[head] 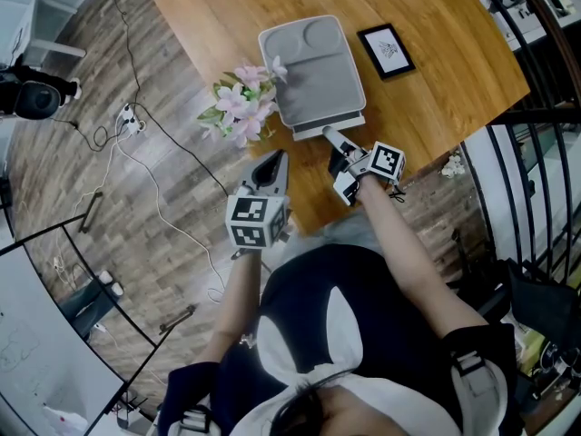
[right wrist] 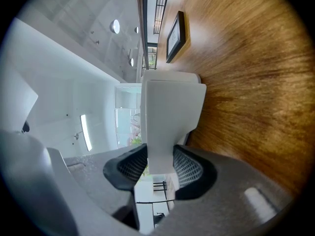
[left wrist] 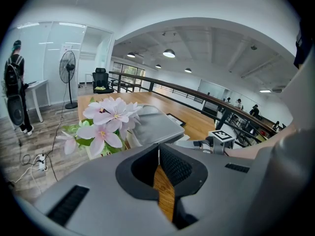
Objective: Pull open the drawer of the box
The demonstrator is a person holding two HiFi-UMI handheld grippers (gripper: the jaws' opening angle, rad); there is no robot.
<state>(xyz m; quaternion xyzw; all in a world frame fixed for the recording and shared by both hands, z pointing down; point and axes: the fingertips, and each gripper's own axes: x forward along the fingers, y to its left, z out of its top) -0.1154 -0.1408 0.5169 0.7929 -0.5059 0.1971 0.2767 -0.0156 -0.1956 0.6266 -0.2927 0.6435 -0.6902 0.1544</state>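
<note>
Centrally, we see the wooden table (head: pixel 436 62) fill the upper middle of the head view, with the grey box (head: pixel 313 71) near its lower edge. Bare wood stays open at the box's right up to the picture frame (head: pixel 386 51); flowers (head: pixel 241 103) crowd its left. Our right gripper (head: pixel 334 140) clenches the drawer (head: pixel 331 123) lip between 2 jaws. Our left gripper (head: pixel 270 163), pinched together on nothing, hangs at the table's left edge.

— What sort of place is this?
— An open-plan office: black swivel chair (left wrist: pixel 101 80), black pedestal fan (left wrist: pixel 68 68), round ceiling lamps (left wrist: pixel 169 53), long black railing (left wrist: pixel 197 95), white power strip with cables (head: pixel 130 119) on grey wood-plank floor (head: pixel 54 180).
</note>
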